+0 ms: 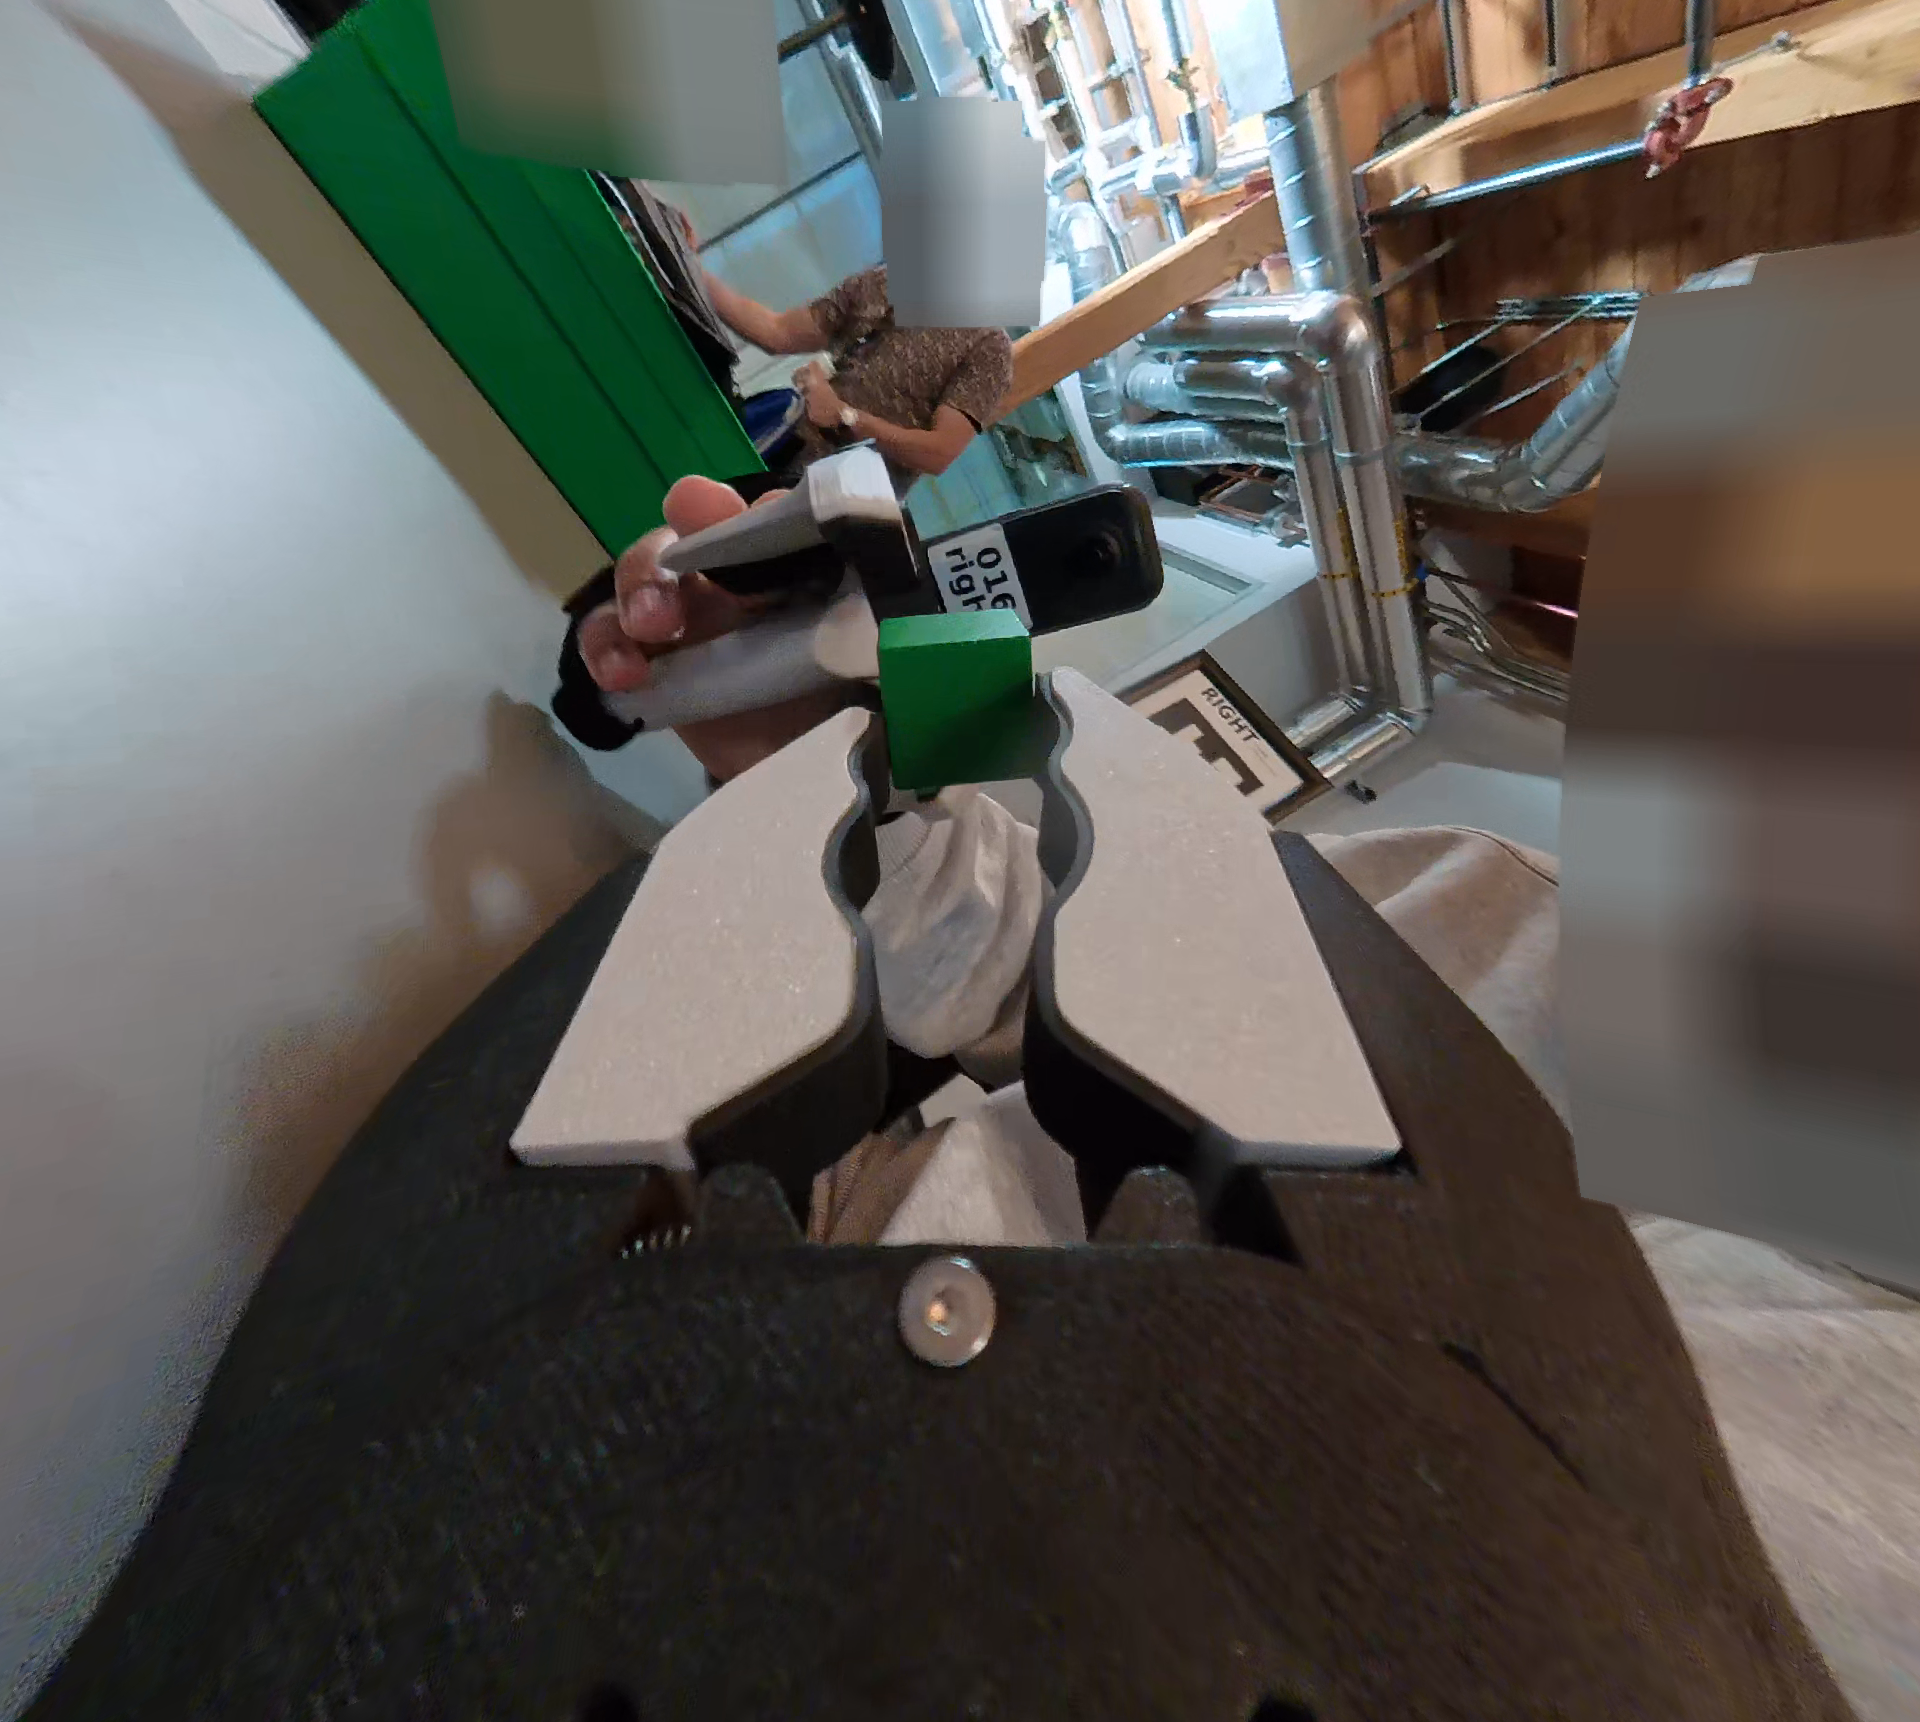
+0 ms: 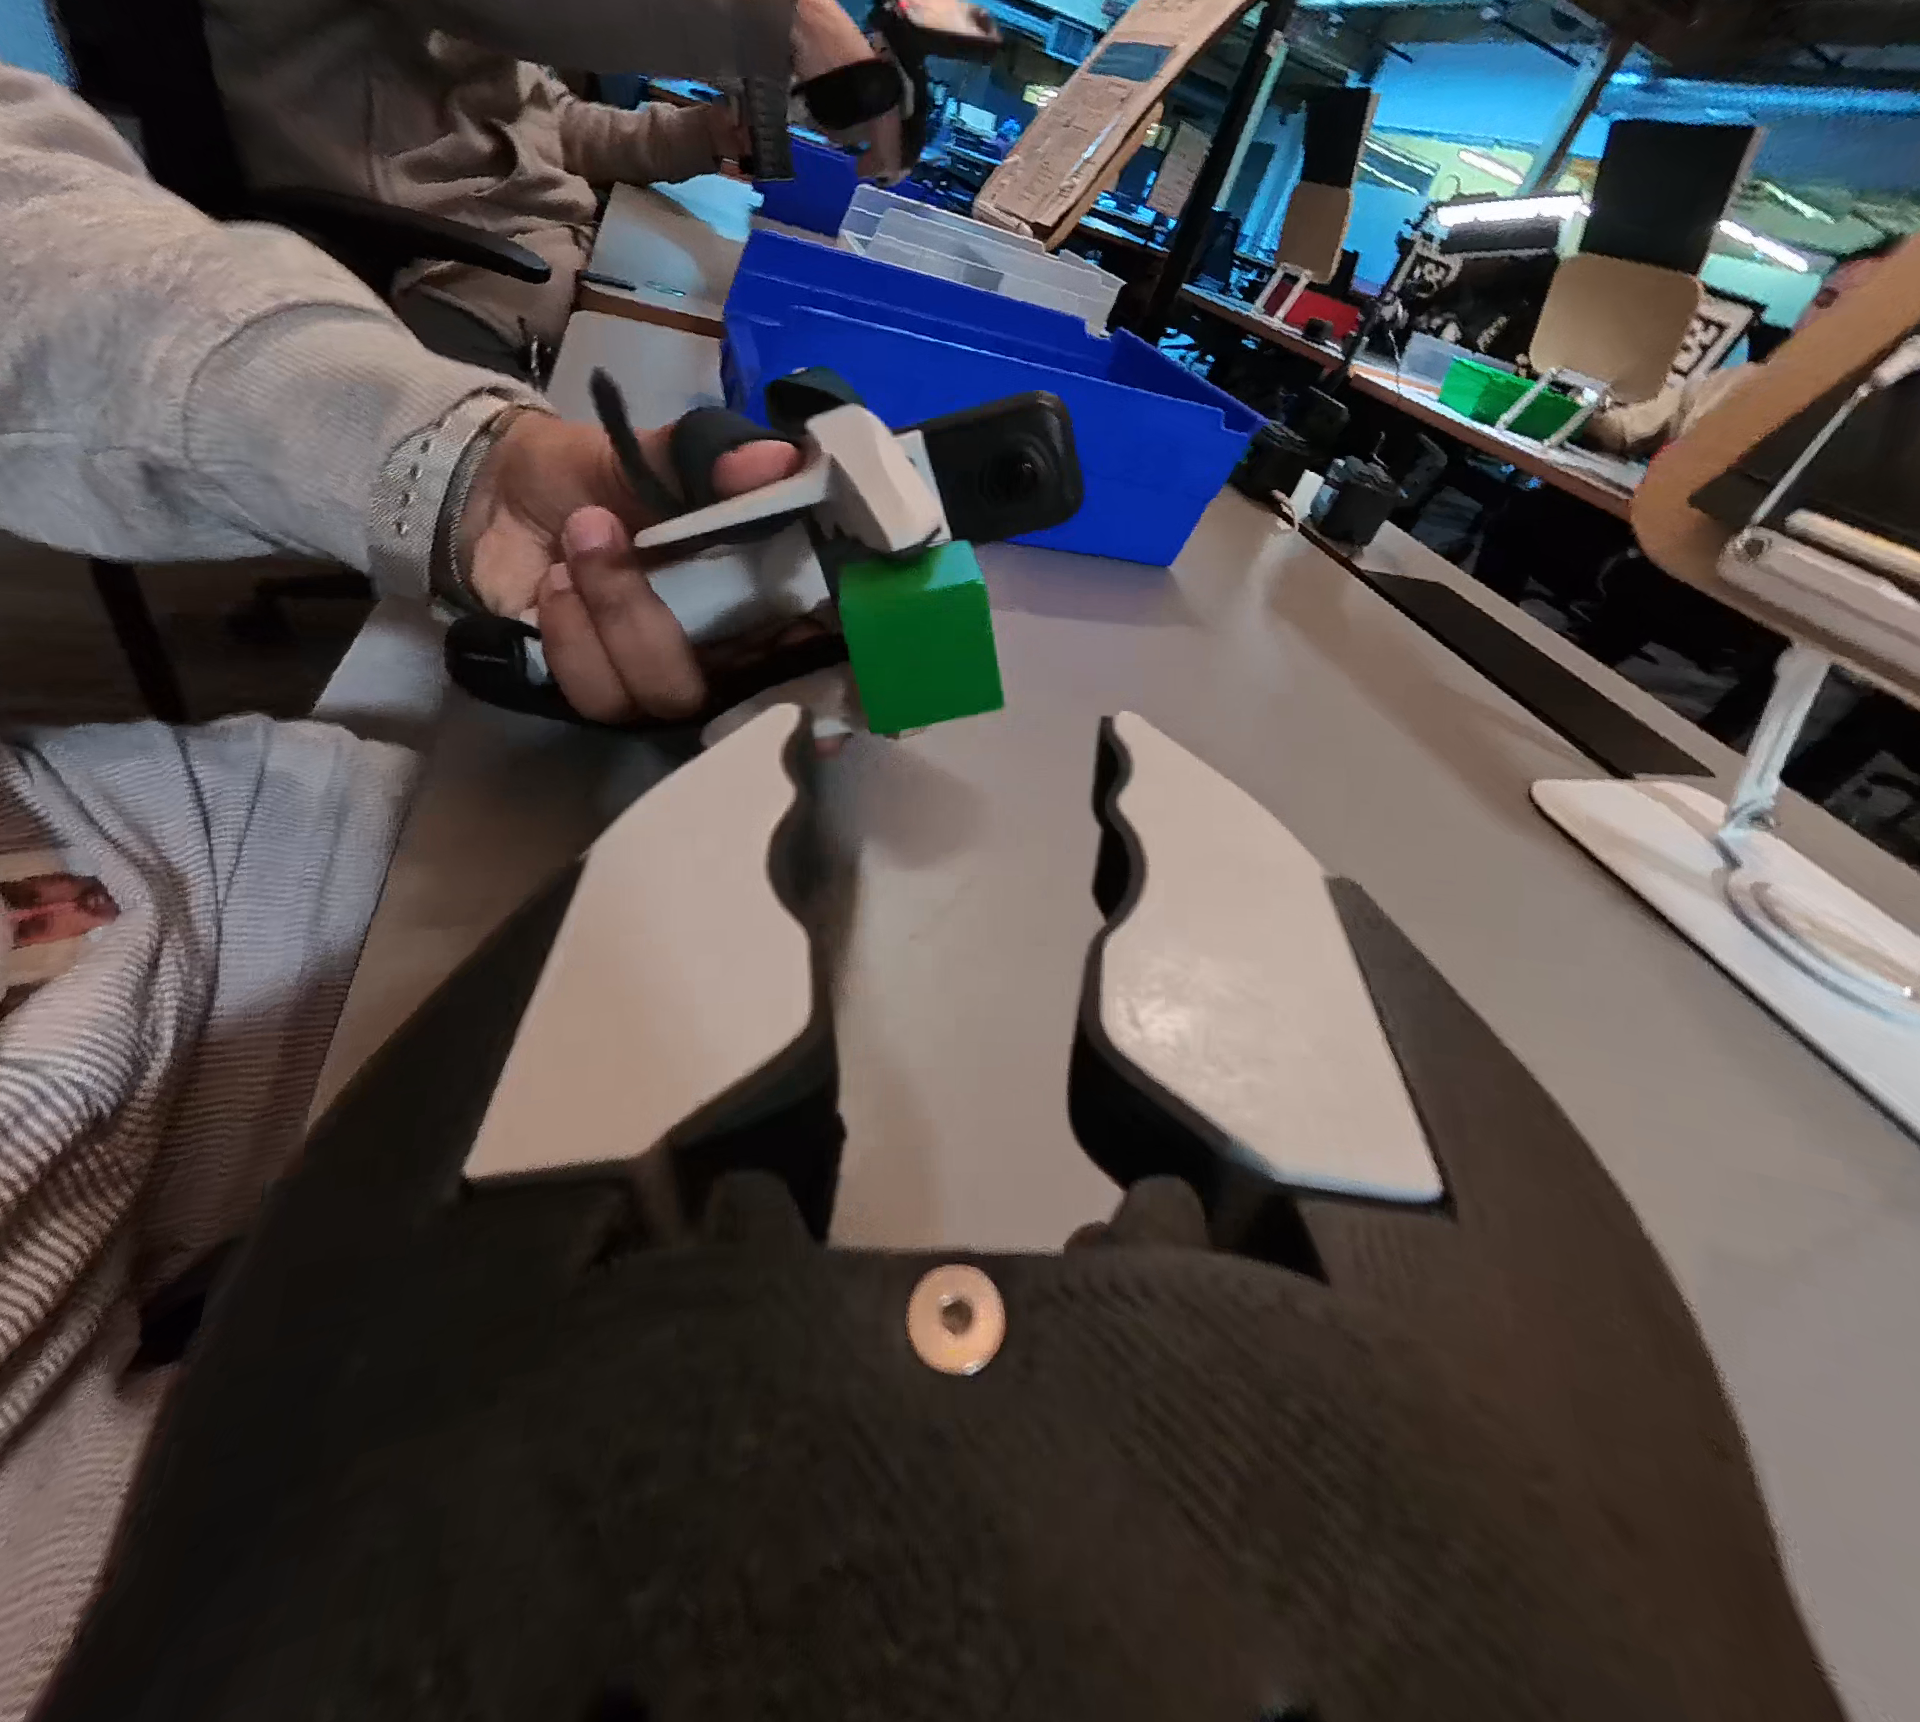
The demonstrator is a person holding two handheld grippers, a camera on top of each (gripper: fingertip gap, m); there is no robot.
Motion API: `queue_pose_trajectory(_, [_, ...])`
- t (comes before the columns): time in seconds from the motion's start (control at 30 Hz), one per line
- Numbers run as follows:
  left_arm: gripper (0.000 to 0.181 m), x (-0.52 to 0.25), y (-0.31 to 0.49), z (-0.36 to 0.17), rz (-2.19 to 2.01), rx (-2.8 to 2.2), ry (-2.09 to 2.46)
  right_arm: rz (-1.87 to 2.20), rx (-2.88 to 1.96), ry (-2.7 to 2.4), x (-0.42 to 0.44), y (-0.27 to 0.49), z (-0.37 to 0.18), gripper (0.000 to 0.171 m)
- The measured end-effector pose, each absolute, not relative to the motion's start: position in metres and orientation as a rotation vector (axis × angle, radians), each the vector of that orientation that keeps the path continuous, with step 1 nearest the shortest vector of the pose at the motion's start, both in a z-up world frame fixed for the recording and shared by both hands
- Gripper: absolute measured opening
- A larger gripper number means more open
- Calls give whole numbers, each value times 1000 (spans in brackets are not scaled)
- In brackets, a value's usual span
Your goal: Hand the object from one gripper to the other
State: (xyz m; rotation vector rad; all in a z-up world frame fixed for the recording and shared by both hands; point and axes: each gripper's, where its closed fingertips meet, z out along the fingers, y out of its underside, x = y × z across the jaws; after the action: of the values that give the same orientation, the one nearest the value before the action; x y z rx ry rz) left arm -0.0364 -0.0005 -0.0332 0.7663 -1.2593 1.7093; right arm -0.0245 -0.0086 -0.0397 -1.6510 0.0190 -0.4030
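A green cube [image 1: 951, 696] is clamped between the tips of my left gripper [image 1: 961, 722], which is shut on it and holds it in the air. In the right wrist view the same cube [image 2: 920, 644] hangs above the grey table [image 2: 1351, 737], held by the left gripper in a hand [image 2: 582, 550]. My right gripper [image 2: 945, 737] is open and empty. Its fingertips [image 2: 774, 737] sit just short of the cube, which is nearer the left finger. The right gripper's camera [image 1: 1091, 555] shows just behind the cube in the left wrist view.
A blue bin [image 2: 935, 384] stands on the table behind the cube. A white stand base [image 2: 1662, 862] with a metal arm is at the right. Seated people are farther off. A green panel [image 1: 499, 249] and metal pipes [image 1: 1340, 467] lie beyond in the left wrist view.
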Motion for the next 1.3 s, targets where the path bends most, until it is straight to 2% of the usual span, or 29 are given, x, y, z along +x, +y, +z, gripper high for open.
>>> queue_pose_trajectory(0.03, [27, -34, 1, -33, 1733, 774, -1268, -378, -1636, 61, -22, -9, -38, 59])
queue_pose_trajectory(0.17, [27, -21, 10, -30, 1863, 809, -1295, -209, -1541, 253, -14, -12, -29, 71])
queue_pose_trajectory(0.4, [27, -18, 13, -26, 2000, 797, -1438, 323, -1350, 592, -8, -17, -27, 53])
queue_pose_trajectory(0.93, [28, -36, -5, -34, 1973, 692, -1668, 460, -1389, 552, -28, -2, -30, 26])
queue_pose_trajectory(1.3, [29, -37, -6, -31, 2019, 666, -1665, 484, -1391, 550, -30, -2, -27, 26])
